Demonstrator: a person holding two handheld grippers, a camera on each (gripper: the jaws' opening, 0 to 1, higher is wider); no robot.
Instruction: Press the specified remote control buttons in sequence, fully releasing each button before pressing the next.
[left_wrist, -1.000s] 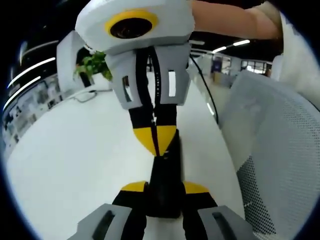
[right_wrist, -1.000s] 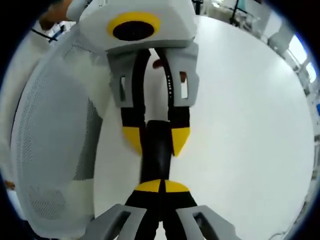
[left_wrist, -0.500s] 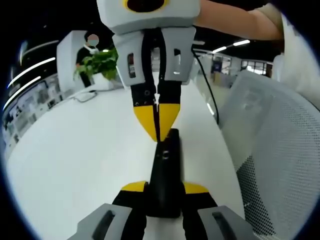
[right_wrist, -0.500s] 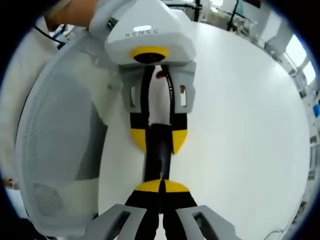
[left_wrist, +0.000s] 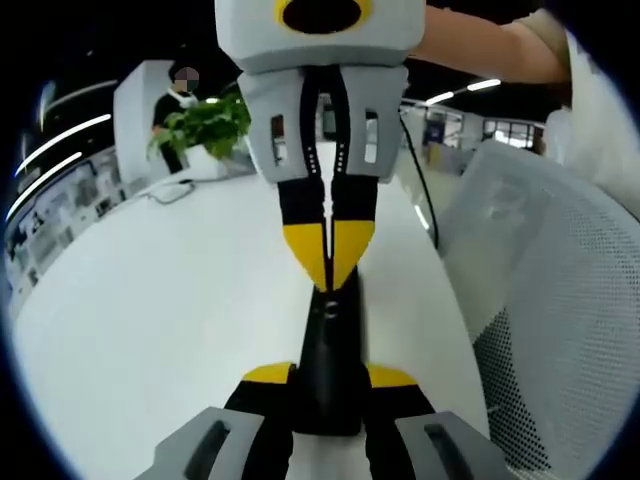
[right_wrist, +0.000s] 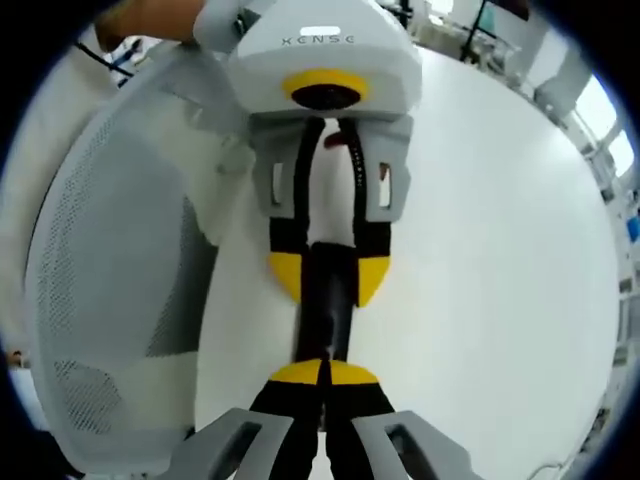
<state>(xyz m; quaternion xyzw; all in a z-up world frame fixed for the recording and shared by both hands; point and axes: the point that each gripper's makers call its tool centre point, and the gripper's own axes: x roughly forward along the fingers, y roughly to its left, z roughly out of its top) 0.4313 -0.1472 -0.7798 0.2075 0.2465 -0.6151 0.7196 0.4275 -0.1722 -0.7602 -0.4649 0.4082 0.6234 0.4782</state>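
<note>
The black remote (left_wrist: 330, 345) lies lengthwise between my left gripper's (left_wrist: 330, 376) yellow-tipped jaws, which are shut on its near end above the white table (left_wrist: 150, 300). My right gripper (left_wrist: 328, 262) reaches in from above, shut, its joined yellow tips over the remote's far part; I cannot tell whether they touch it. In the right gripper view my right gripper (right_wrist: 322, 372) is shut, with its tips at the near end of the remote (right_wrist: 325, 320). My left gripper (right_wrist: 330, 278) clamps the remote from the far side. The buttons are too dark to make out.
A white mesh chair back (left_wrist: 560, 300) stands close beside the table edge and is also seen as the chair (right_wrist: 110, 280) in the right gripper view. At the back stand a green plant (left_wrist: 205, 125) and a person (left_wrist: 180, 95). A black cable (left_wrist: 420, 200) runs along the table.
My right gripper rose off the remote half a second ago, then came back down a little and shifted slightly right. My left gripper still holds the remote the same way.
</note>
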